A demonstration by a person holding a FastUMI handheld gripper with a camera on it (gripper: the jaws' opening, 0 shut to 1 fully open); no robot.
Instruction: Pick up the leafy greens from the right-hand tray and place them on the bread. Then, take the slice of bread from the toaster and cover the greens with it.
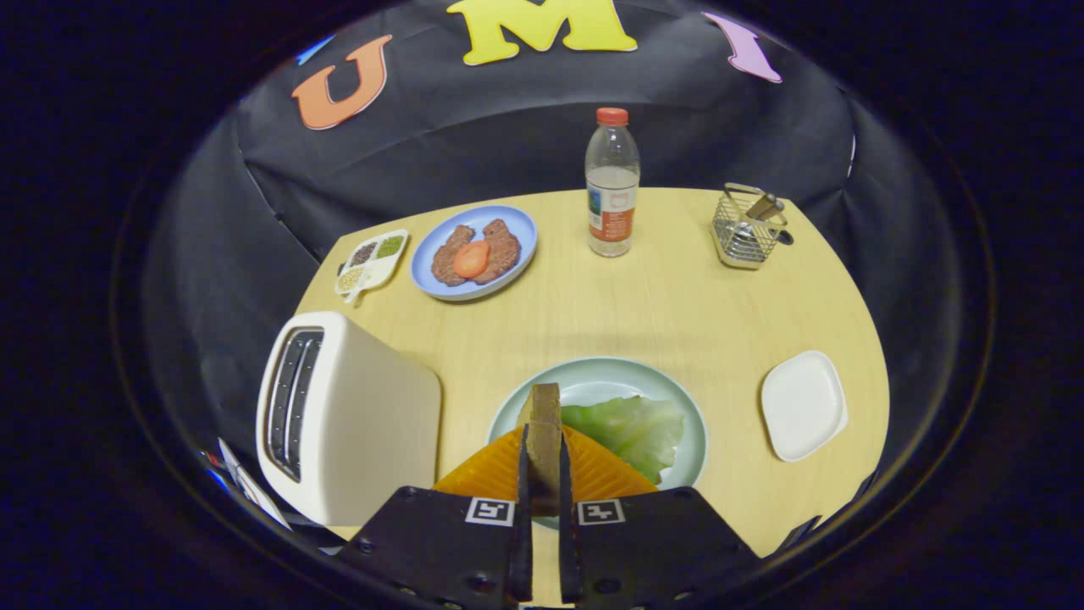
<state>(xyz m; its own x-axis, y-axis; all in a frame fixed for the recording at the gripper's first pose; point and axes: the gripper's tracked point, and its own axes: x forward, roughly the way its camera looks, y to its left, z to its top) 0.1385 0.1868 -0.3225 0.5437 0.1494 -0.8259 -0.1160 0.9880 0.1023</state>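
Bright, even overhead light – sharp centre, fisheye-bent edges.

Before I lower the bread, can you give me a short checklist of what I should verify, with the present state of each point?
1. Grip on the bread slice: ok, both fingers of the gripper press on it.
2. Leafy greens on the plate: ok, just ahead of the fingers.
3. Bottom bread under the greens: cannot tell, hidden.
4. Slice flat over the greens: not ok, it stands on edge, left of their middle.
5. Toaster out of the way: ok, apart from the plate.
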